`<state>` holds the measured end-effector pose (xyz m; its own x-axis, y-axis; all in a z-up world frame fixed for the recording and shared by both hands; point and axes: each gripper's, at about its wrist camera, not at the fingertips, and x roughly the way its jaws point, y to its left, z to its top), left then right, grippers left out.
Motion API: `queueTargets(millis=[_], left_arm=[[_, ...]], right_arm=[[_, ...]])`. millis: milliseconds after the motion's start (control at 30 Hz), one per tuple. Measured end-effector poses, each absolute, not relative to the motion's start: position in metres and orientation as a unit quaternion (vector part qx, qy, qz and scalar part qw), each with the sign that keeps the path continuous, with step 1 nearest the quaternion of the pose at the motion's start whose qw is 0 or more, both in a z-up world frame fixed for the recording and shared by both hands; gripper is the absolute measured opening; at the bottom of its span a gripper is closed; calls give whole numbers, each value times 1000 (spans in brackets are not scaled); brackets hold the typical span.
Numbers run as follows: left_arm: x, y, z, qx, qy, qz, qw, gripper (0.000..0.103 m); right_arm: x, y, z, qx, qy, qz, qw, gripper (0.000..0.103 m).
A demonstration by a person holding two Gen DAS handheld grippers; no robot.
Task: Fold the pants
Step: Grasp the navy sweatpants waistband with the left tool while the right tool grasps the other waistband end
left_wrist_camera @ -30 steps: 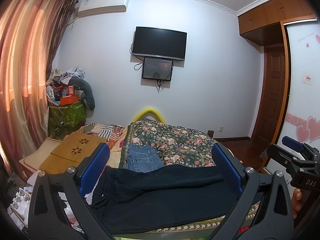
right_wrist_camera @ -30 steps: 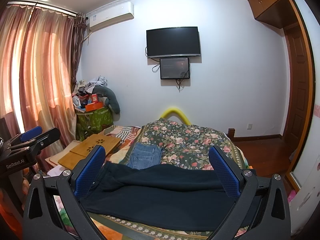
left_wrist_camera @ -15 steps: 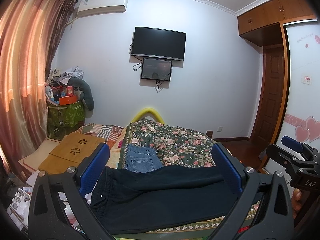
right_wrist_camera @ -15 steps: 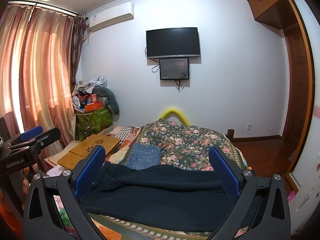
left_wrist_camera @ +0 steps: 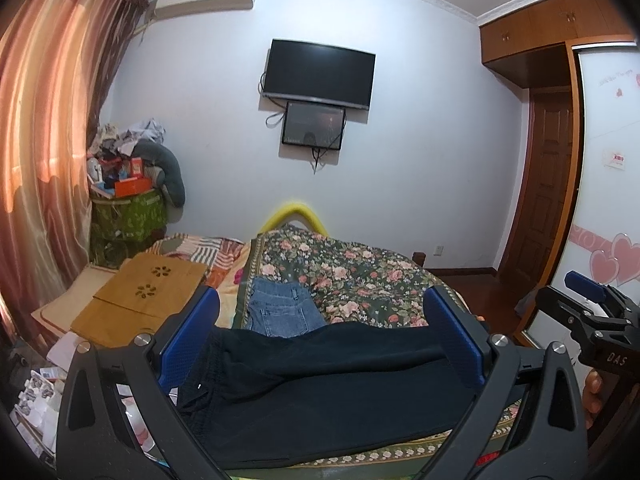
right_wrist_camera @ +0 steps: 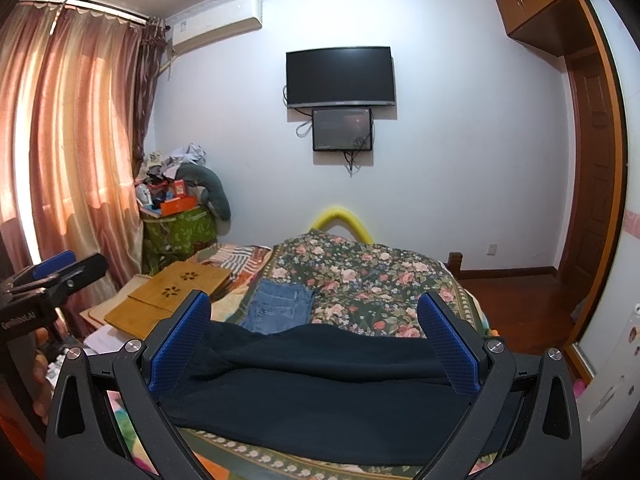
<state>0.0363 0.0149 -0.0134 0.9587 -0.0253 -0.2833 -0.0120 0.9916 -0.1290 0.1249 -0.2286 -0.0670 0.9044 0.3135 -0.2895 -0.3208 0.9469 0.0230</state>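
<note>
Dark navy pants (left_wrist_camera: 320, 384) lie spread sideways across the near end of the floral bed cover (left_wrist_camera: 360, 276), waistband to the left. They also show in the right wrist view (right_wrist_camera: 320, 384). My left gripper (left_wrist_camera: 320, 340) is open and empty, held above the pants' near edge. My right gripper (right_wrist_camera: 314, 344) is open and empty, likewise above the pants. Each gripper shows at the edge of the other's view: the right one (left_wrist_camera: 588, 320) and the left one (right_wrist_camera: 48, 280).
Folded blue jeans (left_wrist_camera: 280, 312) lie on the bed just beyond the pants. A wooden lap desk (left_wrist_camera: 148, 292) sits at the bed's left. A cluttered green box (left_wrist_camera: 128, 212) stands by the curtain. A wardrobe door (left_wrist_camera: 600, 200) is at the right.
</note>
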Motion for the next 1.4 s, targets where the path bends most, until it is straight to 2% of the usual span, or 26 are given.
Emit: queueTargets(millis=[367, 600, 733, 800, 1033, 1133, 1200, 1367, 1400], left_arm=[[149, 66, -65, -54, 216, 47, 974, 103], [256, 123, -153, -67, 341, 49, 937, 103], [291, 145, -201, -65, 390, 71, 916, 103], [309, 160, -226, -79, 415, 69, 904, 90], [363, 207, -279, -127, 475, 88, 867, 69], [384, 220, -293, -146, 495, 88, 852, 56], [402, 223, -305, -167, 518, 64, 836, 34], [425, 222, -322, -176, 550, 54, 815, 33], [427, 222, -322, -176, 552, 54, 813, 33]], right_arm=[[225, -241, -110, -62, 222, 113, 967, 103], [289, -252, -160, -80, 282, 121, 948, 103], [326, -259, -197, -78, 337, 139, 928, 103], [345, -259, -213, -77, 365, 150, 916, 103], [406, -255, -248, -76, 427, 195, 880, 102], [434, -250, -260, -81, 444, 208, 868, 94], [451, -246, -268, -77, 460, 230, 854, 84], [478, -230, -285, -104, 484, 252, 832, 82], [480, -226, -290, -108, 492, 264, 822, 77]])
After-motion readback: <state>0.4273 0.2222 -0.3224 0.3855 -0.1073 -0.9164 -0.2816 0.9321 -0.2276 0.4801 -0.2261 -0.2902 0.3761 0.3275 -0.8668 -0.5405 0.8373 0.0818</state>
